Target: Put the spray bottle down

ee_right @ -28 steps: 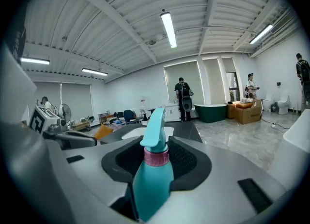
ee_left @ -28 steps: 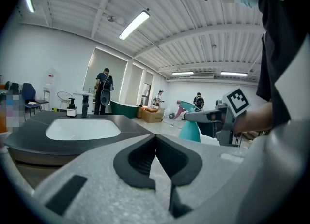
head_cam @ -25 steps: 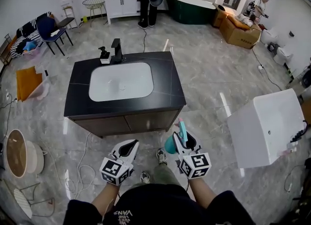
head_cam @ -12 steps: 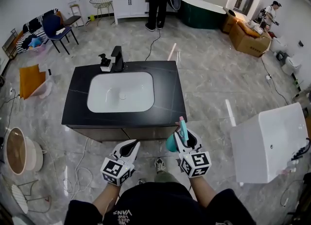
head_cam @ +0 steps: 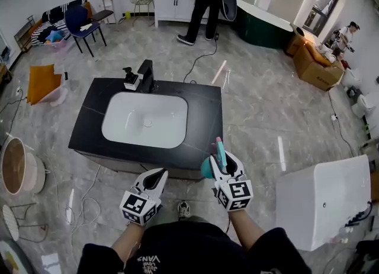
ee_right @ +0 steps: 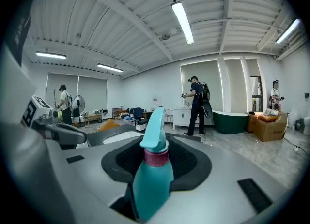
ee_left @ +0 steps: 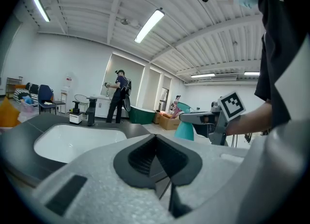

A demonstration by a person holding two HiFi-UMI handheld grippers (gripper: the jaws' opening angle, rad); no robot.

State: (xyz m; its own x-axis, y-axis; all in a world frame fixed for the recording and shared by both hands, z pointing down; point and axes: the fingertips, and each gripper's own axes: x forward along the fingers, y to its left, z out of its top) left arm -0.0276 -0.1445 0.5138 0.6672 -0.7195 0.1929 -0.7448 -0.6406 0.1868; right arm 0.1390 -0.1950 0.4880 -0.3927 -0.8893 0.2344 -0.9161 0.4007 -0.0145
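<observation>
A teal spray bottle [head_cam: 208, 168] with a pink collar stands upright between the jaws of my right gripper [head_cam: 220, 159], which is shut on it. In the right gripper view the spray bottle [ee_right: 152, 174] fills the middle, nozzle up, gripped at its body by the right gripper [ee_right: 155, 170]. Bottle and gripper hang at the near right edge of a black counter [head_cam: 204, 119]. My left gripper [head_cam: 155, 178] hangs beside it, just short of the counter's near edge; in the left gripper view the left gripper [ee_left: 157, 157] has its pads together with nothing between them.
A white sink basin [head_cam: 145, 119] is set into the counter, with a black faucet [head_cam: 145, 74] and a small dispenser [head_cam: 129, 77] behind it. A large white box [head_cam: 323, 199] stands on the floor at the right. A person [head_cam: 207, 0] stands far back.
Both grippers have moved forward together to the counter's near edge, and the counter now lies closer below. The bottle stays in the right gripper's hold.
</observation>
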